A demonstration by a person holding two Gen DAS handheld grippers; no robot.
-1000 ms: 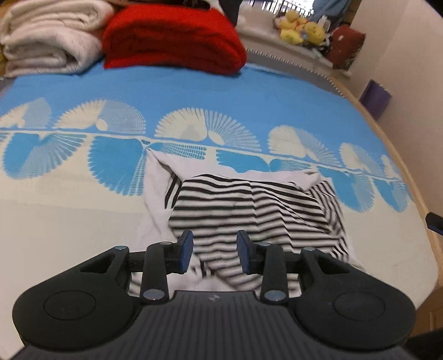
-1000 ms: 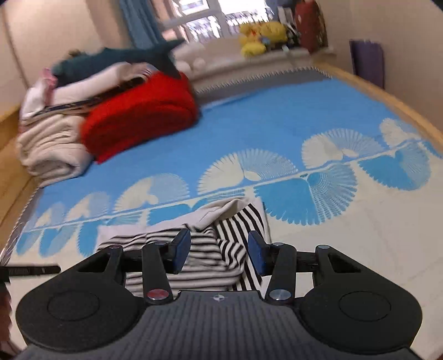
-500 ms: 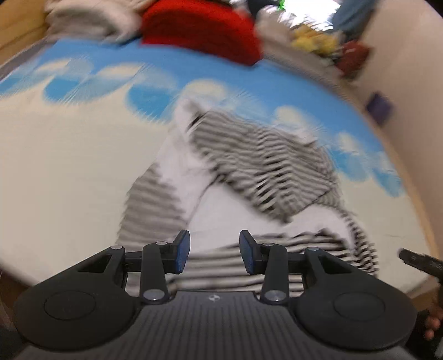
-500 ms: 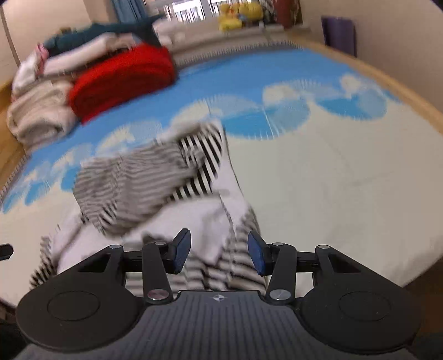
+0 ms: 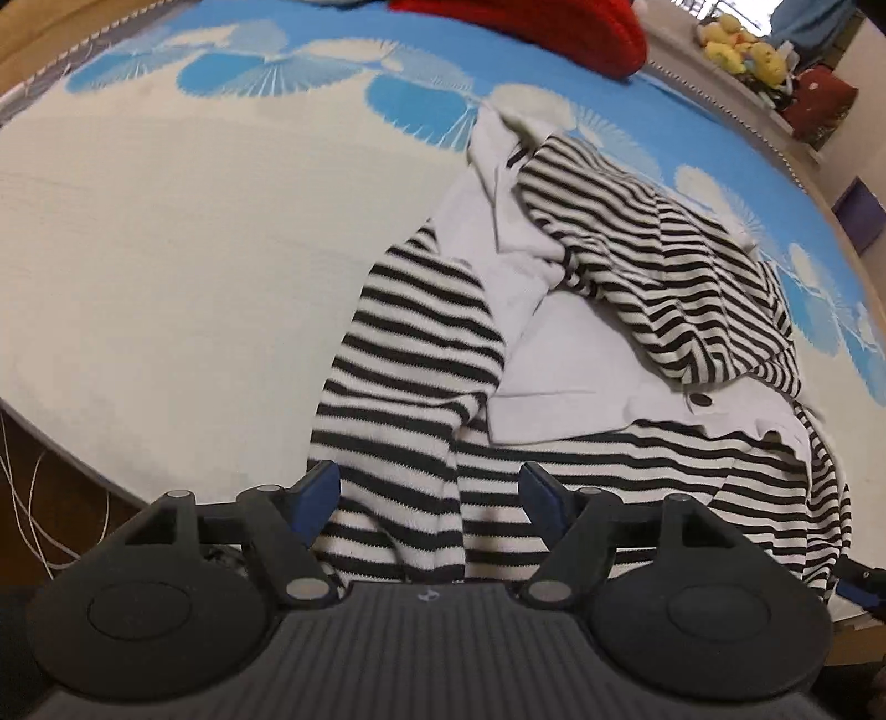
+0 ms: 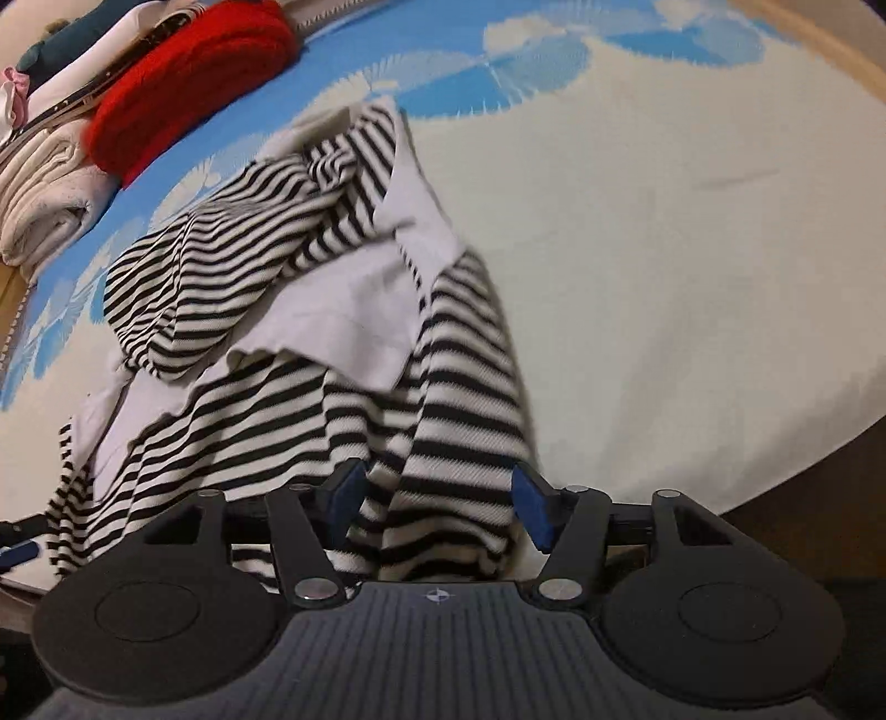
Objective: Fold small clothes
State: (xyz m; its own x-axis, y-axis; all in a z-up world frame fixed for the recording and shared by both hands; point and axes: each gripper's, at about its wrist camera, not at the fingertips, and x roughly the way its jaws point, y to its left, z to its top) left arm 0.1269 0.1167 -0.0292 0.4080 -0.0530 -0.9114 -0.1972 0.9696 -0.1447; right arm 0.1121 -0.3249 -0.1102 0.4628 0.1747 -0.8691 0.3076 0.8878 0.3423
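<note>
A crumpled black-and-white striped garment with white panels (image 5: 554, 343) lies on the bed's near edge; it also shows in the right wrist view (image 6: 332, 310). My left gripper (image 5: 431, 495) is open, its jaws either side of a striped sleeve end at the garment's near left edge. My right gripper (image 6: 440, 507) is open, its jaws either side of a striped fold at the garment's near right edge. Neither pinches the cloth. The other gripper's tip shows at the right edge of the left wrist view (image 5: 864, 584).
A blue-and-cream patterned bedspread (image 5: 194, 249) covers the bed. A folded red blanket (image 6: 188, 77) and cream towels (image 6: 44, 205) are stacked at the far end. Plush toys (image 5: 736, 47) sit on a ledge. The wooden bed edge (image 5: 61, 459) runs close below both grippers.
Both grippers have pulled back and down to the bed's near edge and opened wider. More of the garment's lower striped part is now in view between the jaws.
</note>
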